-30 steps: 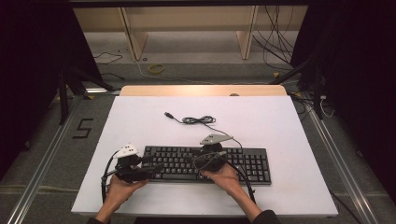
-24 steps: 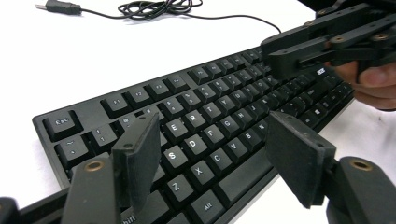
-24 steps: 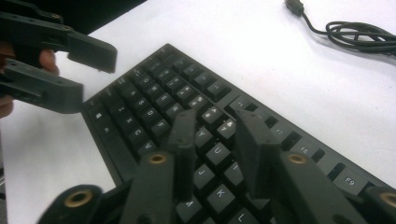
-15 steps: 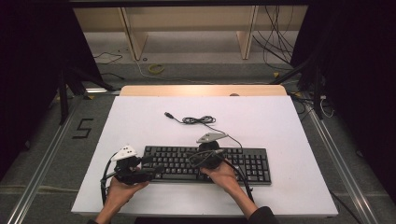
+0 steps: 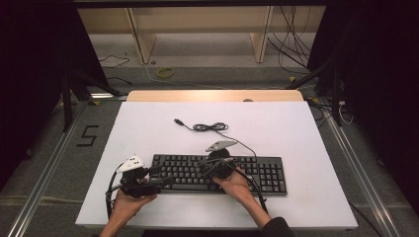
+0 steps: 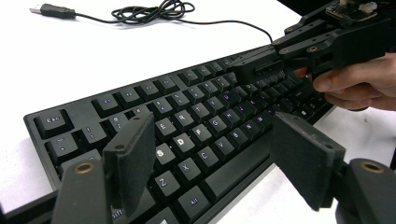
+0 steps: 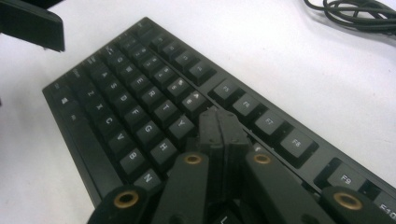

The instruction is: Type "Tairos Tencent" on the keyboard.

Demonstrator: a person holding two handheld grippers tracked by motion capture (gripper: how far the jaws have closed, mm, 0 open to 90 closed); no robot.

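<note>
Two hand-held grippers over keyboard (image 5: 257, 173) on white counter (image 5: 296, 128) | left hand-held gripper (image 6: 210, 158) spread wide at its left end | right hand-held gripper (image 7: 222, 128) pressed together above keys | risk: closed tip mashes neighbouring keys, I reckon

A lab or recording workspace is showing here: a white table (image 5: 296, 128) is standing amid dark curtains, metal floor rails (image 5: 44, 168), loose cables (image 5: 291, 49), wooden shelving (image 5: 197, 29) and a taped 5 (image 5: 89, 136).
</note>
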